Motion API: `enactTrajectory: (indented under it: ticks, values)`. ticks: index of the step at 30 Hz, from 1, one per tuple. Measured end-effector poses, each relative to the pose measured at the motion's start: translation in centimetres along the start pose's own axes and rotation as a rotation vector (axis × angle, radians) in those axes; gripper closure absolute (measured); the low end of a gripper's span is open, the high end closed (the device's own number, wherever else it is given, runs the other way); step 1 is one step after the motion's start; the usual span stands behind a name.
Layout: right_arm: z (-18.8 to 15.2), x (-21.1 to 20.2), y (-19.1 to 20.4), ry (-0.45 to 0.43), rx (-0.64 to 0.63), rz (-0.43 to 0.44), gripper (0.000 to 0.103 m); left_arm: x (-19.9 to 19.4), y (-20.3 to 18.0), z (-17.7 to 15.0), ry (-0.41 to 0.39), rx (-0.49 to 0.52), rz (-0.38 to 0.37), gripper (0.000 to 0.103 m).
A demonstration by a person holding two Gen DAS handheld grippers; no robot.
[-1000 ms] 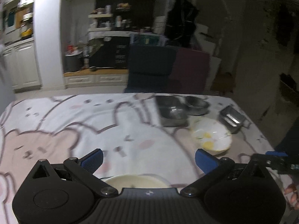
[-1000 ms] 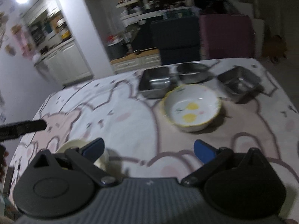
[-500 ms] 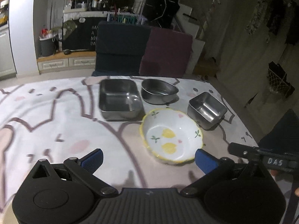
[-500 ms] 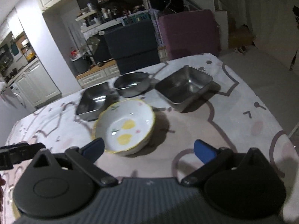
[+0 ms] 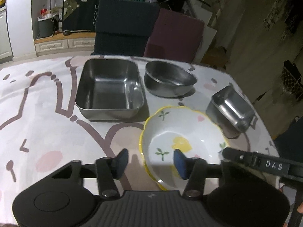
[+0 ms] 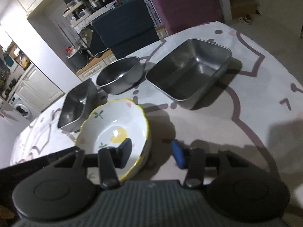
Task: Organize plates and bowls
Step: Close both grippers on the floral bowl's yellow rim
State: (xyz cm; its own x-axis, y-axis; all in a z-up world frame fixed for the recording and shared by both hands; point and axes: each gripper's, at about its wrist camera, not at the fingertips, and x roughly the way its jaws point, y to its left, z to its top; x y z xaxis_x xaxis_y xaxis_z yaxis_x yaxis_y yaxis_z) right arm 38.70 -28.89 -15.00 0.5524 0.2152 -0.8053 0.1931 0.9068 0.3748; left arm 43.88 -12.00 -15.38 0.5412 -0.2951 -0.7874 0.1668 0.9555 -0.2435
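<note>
A white ceramic bowl with a yellow scalloped rim point(image 5: 181, 138) point(image 6: 113, 124) sits on the patterned tablecloth. My left gripper point(image 5: 149, 160) straddles its near left rim, jaws partly closed, one finger inside, one outside. My right gripper point(image 6: 151, 151) straddles its near right rim the same way. Neither pad clearly presses the rim. Behind stand a large steel rectangular tray point(image 5: 109, 90) point(image 6: 191, 71), a round steel bowl point(image 5: 168, 81) point(image 6: 119, 75) and a small steel tray point(image 5: 231, 107) point(image 6: 75, 106).
The table point(image 5: 37, 113) carries a white cloth with brown and pink drawings. A dark blue chair point(image 5: 123, 30) and a maroon chair point(image 5: 174, 36) stand at its far edge. The table's right edge lies just past the small tray.
Both grippers have moved in to the ceramic bowl and their jaws have narrowed around its near rim. The cream dish seen earlier under the left gripper is out of view.
</note>
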Motion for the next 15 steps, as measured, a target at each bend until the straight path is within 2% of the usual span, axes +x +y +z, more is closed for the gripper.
enactTrajectory:
  ticks: [2, 3, 4, 5, 9, 11, 15]
  values:
    - [0.3, 0.9, -0.1, -0.012, 0.001, -0.03, 0.049, 0.9, 0.4, 0.1, 0.013, -0.004, 0.0, 0.069]
    - [0.4, 1.5, -0.2, -0.01, 0.009, -0.047, 0.05, 1.3, 0.6, 0.1, 0.02, -0.009, -0.006, 0.079]
    - [0.5, 1.6, -0.2, -0.008, 0.013, -0.042, 0.055, 1.6, 0.8, 0.1, 0.026, -0.013, -0.011, 0.087]
    - [0.6, 2.0, -0.3, -0.001, 0.02, -0.029, 0.061, 1.9, 0.9, 0.1, 0.032, -0.014, -0.017, 0.09]
    - [0.9, 3.0, -0.2, 0.016, 0.008, 0.005, 0.077, 2.4, 0.9, 0.2, 0.04, 0.008, -0.022, 0.092]
    - [1.1, 3.2, 0.1, 0.021, -0.003, 0.019, 0.091, 2.7, 0.9, 0.4, 0.052, 0.019, -0.026, 0.091]
    - [1.1, 3.2, 1.5, 0.033, -0.062, -0.033, 0.093, 3.1, 0.9, 0.6, 0.075, 0.024, -0.026, 0.092]
